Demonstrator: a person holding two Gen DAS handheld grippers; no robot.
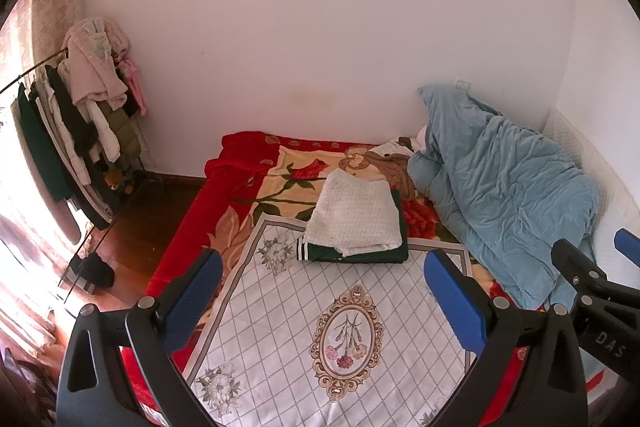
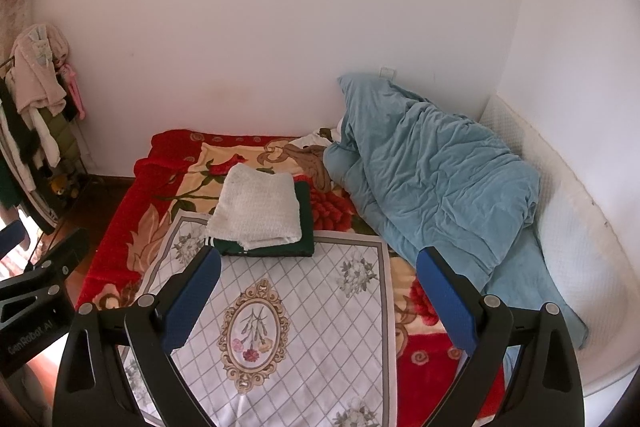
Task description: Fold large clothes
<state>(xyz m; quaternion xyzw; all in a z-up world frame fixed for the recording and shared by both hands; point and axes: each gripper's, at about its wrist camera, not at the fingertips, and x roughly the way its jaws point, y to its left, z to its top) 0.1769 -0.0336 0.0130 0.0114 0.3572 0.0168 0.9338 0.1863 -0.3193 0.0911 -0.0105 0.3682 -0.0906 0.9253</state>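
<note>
Both tools empty, hanging above the near end of the bed: left tool (image 1: 320, 299) has fingers spread wide with nothing between them, right tool (image 2: 318, 299) likewise spread and empty. Landmark is the white diamond-pattern cloth (image 1: 328, 311) laid flat on the red floral blanket (image 1: 180, 259). At the far edge of that cloth sits a stack: white knit garment (image 1: 354, 217) folded on top of a dark green garment (image 1: 360, 255) with striped cuff, both look already folded. Beyond the stack, toward the wall, lies a crumpled brown garment (image 1: 390, 167) with something white behind it; that's probably the next item to fold, though the view there is small and partly hidden by the blue duvet (image 1: 504, 187), so not certain. The brown heap lies straight ahead and slightly right of both tools, past the stack, touching the duvet's edge; no clear long axis, it's bunched. Right tool looks the nearer one to it, since the duvet side is its side. No containers in view; the cloth's near half is bare and would serve as the folding area. Clothes rack (image 1: 92, 115) stands on the floor well left of the cloth, loaded with hung garments.
</note>
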